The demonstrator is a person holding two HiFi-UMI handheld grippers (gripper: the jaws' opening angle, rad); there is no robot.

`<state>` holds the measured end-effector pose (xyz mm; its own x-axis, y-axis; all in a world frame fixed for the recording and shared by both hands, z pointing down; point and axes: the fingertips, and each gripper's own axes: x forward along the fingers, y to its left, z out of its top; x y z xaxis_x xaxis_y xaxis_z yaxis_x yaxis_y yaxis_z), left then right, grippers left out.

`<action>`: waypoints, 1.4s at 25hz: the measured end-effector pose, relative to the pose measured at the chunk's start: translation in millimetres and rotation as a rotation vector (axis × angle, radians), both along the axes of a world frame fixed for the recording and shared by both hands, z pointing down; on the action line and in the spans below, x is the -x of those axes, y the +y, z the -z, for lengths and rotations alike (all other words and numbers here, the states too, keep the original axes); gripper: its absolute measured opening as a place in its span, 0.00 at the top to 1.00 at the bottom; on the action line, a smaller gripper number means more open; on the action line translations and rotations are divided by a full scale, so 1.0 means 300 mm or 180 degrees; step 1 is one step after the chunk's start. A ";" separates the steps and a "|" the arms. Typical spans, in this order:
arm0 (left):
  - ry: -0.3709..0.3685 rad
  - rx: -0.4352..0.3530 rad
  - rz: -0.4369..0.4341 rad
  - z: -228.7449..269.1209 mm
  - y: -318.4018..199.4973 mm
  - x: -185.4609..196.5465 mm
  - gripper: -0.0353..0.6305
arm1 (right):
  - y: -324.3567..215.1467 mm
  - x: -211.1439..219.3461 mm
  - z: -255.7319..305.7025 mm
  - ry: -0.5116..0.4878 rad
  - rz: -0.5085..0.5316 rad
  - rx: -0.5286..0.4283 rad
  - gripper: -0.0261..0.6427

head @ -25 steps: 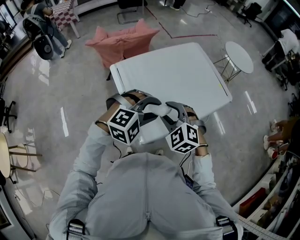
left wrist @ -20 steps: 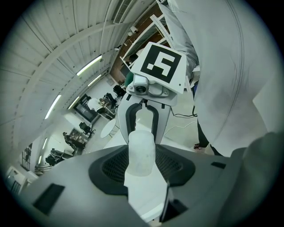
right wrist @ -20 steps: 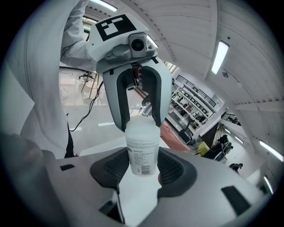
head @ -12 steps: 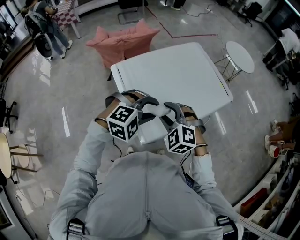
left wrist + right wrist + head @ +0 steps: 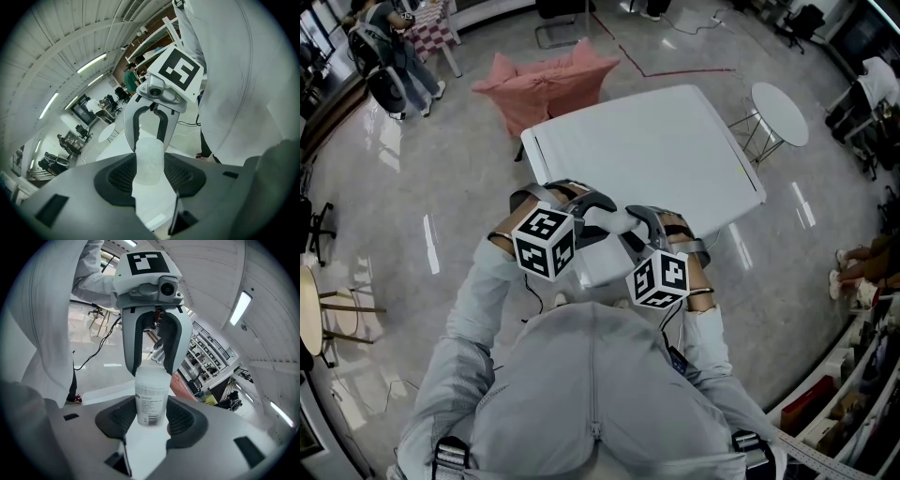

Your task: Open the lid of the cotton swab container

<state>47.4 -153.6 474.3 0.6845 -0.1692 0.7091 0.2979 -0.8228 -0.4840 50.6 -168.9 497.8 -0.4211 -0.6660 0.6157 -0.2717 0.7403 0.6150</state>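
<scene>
You held the translucent white plastic cylindrical cotton swab container (image 5: 151, 401) between both, the right tool (image 5: 151, 416) clenched on its labelled body and the left tool (image 5: 150, 173) clenched on the lid end (image 5: 151, 374) opposite, likely so one braced while the other pulled.

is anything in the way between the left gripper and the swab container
Nothing visible: the container already sits between the jaws of the left gripper, with its other end in the right gripper.
</scene>
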 end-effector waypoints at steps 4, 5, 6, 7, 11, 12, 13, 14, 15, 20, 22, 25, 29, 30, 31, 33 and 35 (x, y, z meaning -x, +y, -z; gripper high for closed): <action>-0.0067 0.0090 -0.0028 -0.004 0.011 0.017 0.66 | -0.002 0.005 -0.009 0.0217 0.0047 -0.0172 0.63; -0.0083 0.0107 -0.0034 -0.006 0.013 0.021 0.66 | -0.002 0.007 -0.012 0.0272 0.0062 -0.0209 0.63; -0.0093 0.0116 -0.0038 -0.006 0.015 0.025 0.66 | 0.000 0.010 -0.013 0.0284 0.0073 -0.0220 0.63; -0.0098 0.0120 -0.0041 -0.006 0.017 0.027 0.66 | 0.002 0.012 -0.013 0.0273 0.0080 -0.0219 0.63; -0.0081 0.0092 -0.0065 0.003 0.017 0.030 0.65 | 0.004 0.017 -0.004 0.0188 0.0081 -0.0209 0.63; -0.0050 0.0078 -0.0068 0.009 0.016 0.029 0.65 | 0.003 0.018 0.000 0.0147 0.0075 -0.0200 0.63; -0.0011 0.0065 -0.0065 0.016 0.014 0.029 0.65 | 0.002 0.018 0.005 0.0109 0.0068 -0.0192 0.63; 0.0032 0.0054 -0.0053 0.024 0.011 0.030 0.65 | 0.000 0.016 0.008 0.0081 0.0059 -0.0188 0.63; 0.0076 0.0044 -0.0033 0.033 0.006 0.031 0.65 | -0.003 0.012 0.010 0.0069 0.0045 -0.0186 0.63; 0.0429 0.0033 0.0125 0.108 -0.030 0.038 0.68 | -0.016 -0.033 -0.010 0.0058 -0.0073 -0.0140 0.63; 0.0682 -0.0032 0.0264 0.151 -0.066 0.039 0.76 | -0.011 -0.036 -0.016 -0.0006 -0.0085 -0.0100 0.63; 0.0907 -0.0121 0.0450 0.190 -0.115 0.036 0.88 | 0.011 -0.004 -0.007 -0.0171 0.0007 -0.0051 0.63; 0.0940 -0.0086 0.0404 0.180 -0.113 0.015 0.89 | 0.021 0.041 -0.005 -0.0383 0.0068 0.0029 0.63; 0.0990 -0.0095 0.0395 0.187 -0.111 0.018 0.89 | 0.020 0.045 -0.005 -0.0440 0.0058 0.0059 0.63; 0.1055 -0.0085 0.0385 0.200 -0.106 0.025 0.89 | 0.020 0.045 -0.004 -0.0493 0.0043 0.0083 0.63; 0.1123 0.0008 0.0324 0.221 -0.086 0.038 0.88 | 0.020 0.029 0.003 -0.0578 0.0004 0.0109 0.63; 0.0993 0.0117 0.0247 0.206 -0.064 0.049 0.82 | 0.016 0.000 0.007 -0.0628 -0.0045 0.0117 0.63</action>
